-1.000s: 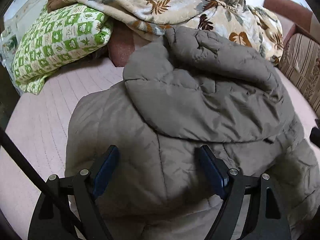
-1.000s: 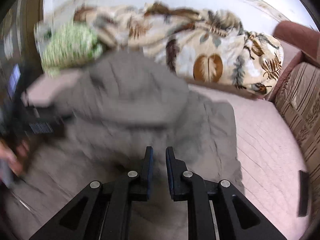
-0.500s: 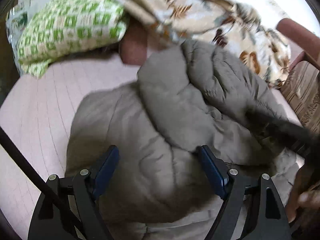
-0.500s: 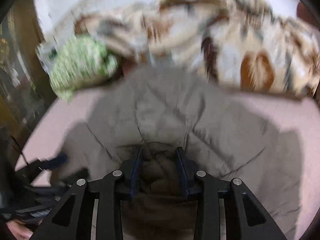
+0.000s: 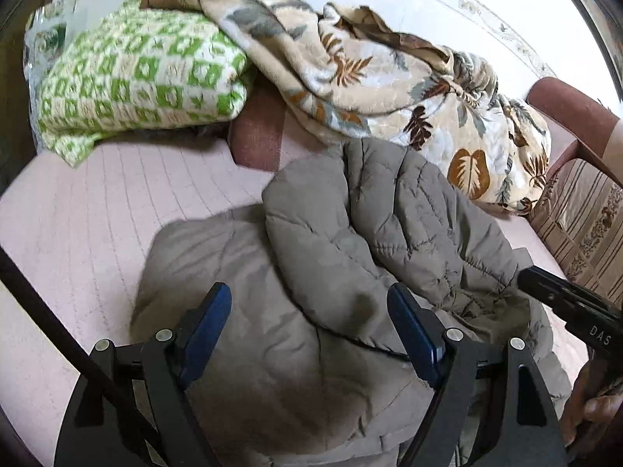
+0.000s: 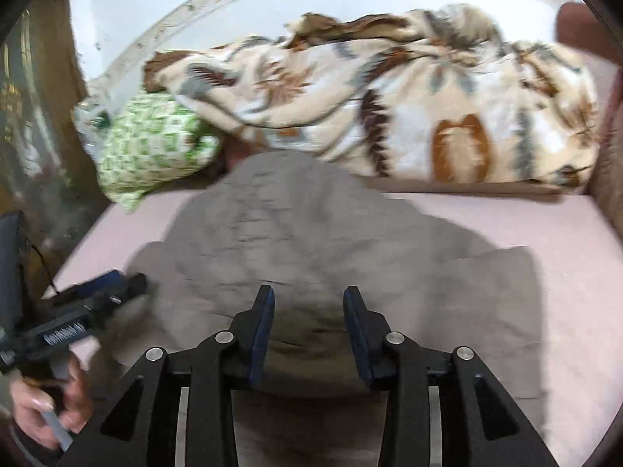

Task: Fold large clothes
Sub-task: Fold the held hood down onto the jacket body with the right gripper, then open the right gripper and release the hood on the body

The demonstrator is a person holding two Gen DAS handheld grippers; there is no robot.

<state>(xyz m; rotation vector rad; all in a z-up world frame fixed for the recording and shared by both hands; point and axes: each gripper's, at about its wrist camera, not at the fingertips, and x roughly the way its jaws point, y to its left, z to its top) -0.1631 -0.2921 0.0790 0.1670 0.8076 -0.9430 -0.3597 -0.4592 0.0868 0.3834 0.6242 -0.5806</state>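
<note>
Both grippers' fingers (image 5: pixel 212 317) gape over the grey jacket (image 5: pixel 350 233); leaf-print blanket (image 5: pixel 389 78) and green pillow (image 5: pixel 136 78) crowd behind.

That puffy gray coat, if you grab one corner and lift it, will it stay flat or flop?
The puffy gray coat would probably flop: it already lies in soft folds and creases. Its quilted padding suggests that it is bulky but fairly light. It looks too limp to roll away.
</note>
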